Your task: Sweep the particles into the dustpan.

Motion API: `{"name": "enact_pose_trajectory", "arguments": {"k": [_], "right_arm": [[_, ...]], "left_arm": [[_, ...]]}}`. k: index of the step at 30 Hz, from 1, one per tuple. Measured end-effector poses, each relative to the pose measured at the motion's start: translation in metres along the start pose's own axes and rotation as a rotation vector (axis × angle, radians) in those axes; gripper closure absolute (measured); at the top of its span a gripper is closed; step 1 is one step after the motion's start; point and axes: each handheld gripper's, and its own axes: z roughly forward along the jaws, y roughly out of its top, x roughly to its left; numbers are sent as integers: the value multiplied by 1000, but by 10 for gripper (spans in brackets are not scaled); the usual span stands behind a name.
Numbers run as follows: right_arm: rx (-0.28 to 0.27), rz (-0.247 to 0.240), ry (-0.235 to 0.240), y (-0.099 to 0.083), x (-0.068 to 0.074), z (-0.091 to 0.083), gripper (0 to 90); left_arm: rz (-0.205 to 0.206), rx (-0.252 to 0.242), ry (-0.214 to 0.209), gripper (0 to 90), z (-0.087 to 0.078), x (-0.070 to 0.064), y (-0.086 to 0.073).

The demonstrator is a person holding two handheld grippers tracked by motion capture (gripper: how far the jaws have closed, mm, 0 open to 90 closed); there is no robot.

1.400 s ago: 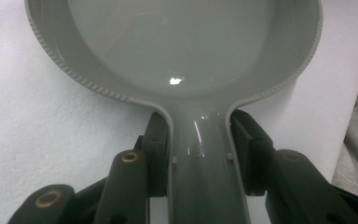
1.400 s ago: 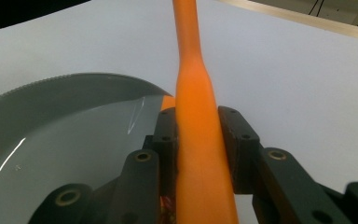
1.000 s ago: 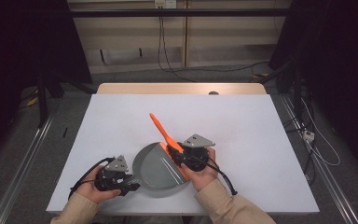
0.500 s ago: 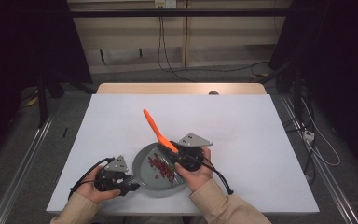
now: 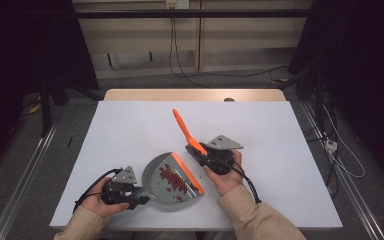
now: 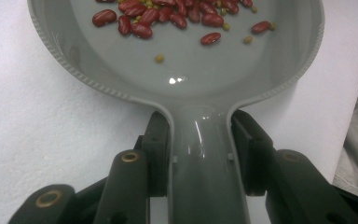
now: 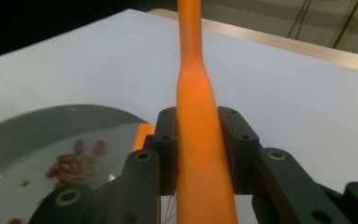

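Since half a second ago the orange brush handle (image 5: 185, 127) has swung back toward the right and its head has drawn off the pan, so the red beans (image 5: 173, 180) lie uncovered in the grey dustpan (image 5: 167, 192). A second ago the pan looked bare, though the brush may have hidden part of it. In the left gripper view the left gripper (image 6: 200, 154) has its two black jaws pressed against either side of the dustpan's grey neck, with the bowl spreading out beyond the jaw tips; the kidney beans (image 6: 168, 14) and a few small yellowish grains sit at the far end of the bowl, well ahead of the jaws. In the right gripper view the right gripper (image 7: 199, 144) pinches the thick lower part of the orange handle between its jaws, and the handle runs straight out past the tips. Low to the left of those jaws lies the dustpan with blurred beans inside. The pan rests on the white table (image 5: 280, 130), its orange lip (image 5: 187, 172) just beside the right gripper (image 5: 205, 155).
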Motion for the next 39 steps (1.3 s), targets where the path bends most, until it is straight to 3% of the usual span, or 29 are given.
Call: {"name": "enact_pose_trajectory", "arguments": {"k": [4, 7, 9, 10, 12, 17, 18, 23, 28, 33, 36, 39], "right_arm": [[30, -4, -15, -11, -4, 5, 710], [31, 30, 25, -12, 4, 7, 709], [30, 14, 36, -12, 13, 8, 709], [28, 46, 69, -12, 17, 9, 709], [20, 57, 100, -11, 25, 11, 709], [-13, 87, 162, -3, 35, 11, 709], [-17, 68, 162, -1, 35, 11, 709], [-16, 78, 141, -2, 25, 8, 709], [-7, 47, 88, -6, 20, 7, 710], [-8, 49, 107, -11, 30, 10, 710], [-18, 73, 155, -7, 40, 11, 710], [-25, 45, 176, -3, 51, 13, 709]], "left_arm": [[1, 2, 1, 626, 0, 0, 0], [4, 8, 2, 626, 0, 1, 1], [4, 8, 2, 626, 1, 0, 1], [8, 12, 3, 626, 1, 1, 1], [2, 5, 1, 626, 1, 0, 1], [1, 3, 3, 626, 1, 1, 1], [-3, -1, 3, 626, 1, 1, 1], [-12, -4, 1, 626, 2, 1, 0], [-10, 2, 5, 626, 2, 2, 0], [-11, 2, 5, 626, 2, 2, 1], [-21, 1, 8, 627, 3, 1, 1], [-11, 3, 14, 626, 3, 0, 1]]}}
